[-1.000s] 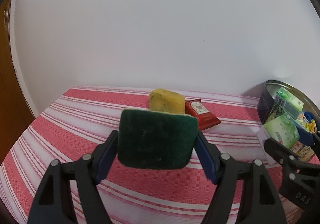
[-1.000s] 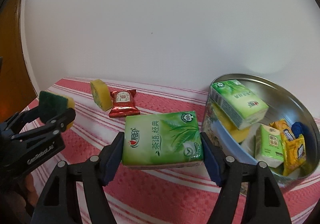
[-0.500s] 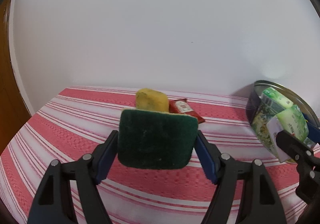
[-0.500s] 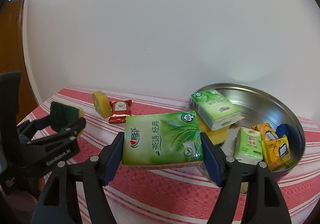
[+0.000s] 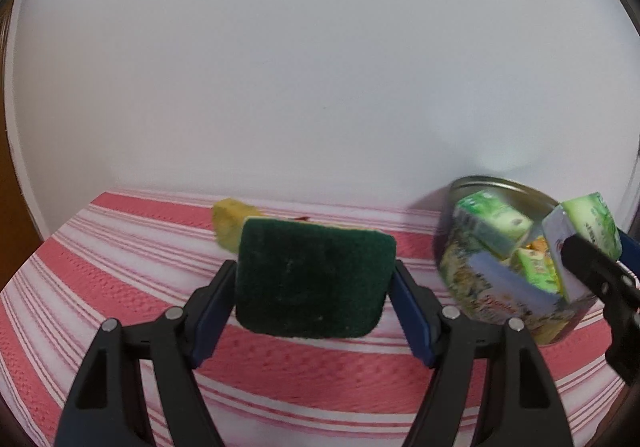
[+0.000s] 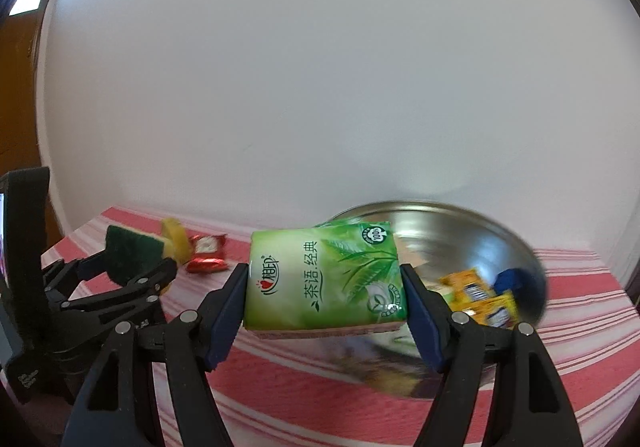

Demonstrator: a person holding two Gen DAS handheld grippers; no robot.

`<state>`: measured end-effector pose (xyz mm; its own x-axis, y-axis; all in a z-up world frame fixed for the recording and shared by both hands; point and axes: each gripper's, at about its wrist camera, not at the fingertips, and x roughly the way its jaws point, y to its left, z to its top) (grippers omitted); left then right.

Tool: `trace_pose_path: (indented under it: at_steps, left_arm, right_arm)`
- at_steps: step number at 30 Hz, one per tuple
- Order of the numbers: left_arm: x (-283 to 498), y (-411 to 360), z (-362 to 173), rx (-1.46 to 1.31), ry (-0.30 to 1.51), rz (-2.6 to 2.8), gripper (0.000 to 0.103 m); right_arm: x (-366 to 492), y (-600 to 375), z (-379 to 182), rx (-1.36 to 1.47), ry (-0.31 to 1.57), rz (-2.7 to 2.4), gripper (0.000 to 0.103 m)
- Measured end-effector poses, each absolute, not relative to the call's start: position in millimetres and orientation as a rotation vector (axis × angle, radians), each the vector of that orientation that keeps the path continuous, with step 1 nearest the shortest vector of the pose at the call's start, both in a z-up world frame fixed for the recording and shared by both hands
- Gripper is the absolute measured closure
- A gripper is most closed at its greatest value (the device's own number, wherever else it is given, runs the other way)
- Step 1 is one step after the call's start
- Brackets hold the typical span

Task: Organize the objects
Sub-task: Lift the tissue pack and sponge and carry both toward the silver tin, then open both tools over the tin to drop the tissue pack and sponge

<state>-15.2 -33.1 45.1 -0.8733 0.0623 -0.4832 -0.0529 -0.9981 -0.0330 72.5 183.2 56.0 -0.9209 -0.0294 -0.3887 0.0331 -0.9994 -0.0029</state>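
My left gripper is shut on a sponge with a dark green scouring face, held above the red-and-white striped cloth. My right gripper is shut on a green tissue pack, held in front of the round metal tin. In the left wrist view the tin sits at the right, with the right gripper and its tissue pack over it. In the right wrist view the left gripper with the sponge stands at the left.
A second yellow sponge and a red snack packet lie on the cloth near the white wall. The tin holds another green tissue pack, yellow packets and a blue item. Brown wood borders the far left.
Both grippers moved right toward the tin with their loads still held. The tin has grown nearer in the left wrist view, and the yellow sponge and red packet slid left behind the held sponge.
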Motion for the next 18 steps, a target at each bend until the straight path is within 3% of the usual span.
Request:
trace_pose_path:
  at_steps: [18]
  left_arm:
    - [-30.1,56.0,66.2,-0.675,0.002,2.814,0.029]
  right_arm:
    - [73.6,264.8,64.0,0.586,-0.079,-3.22,0.028]
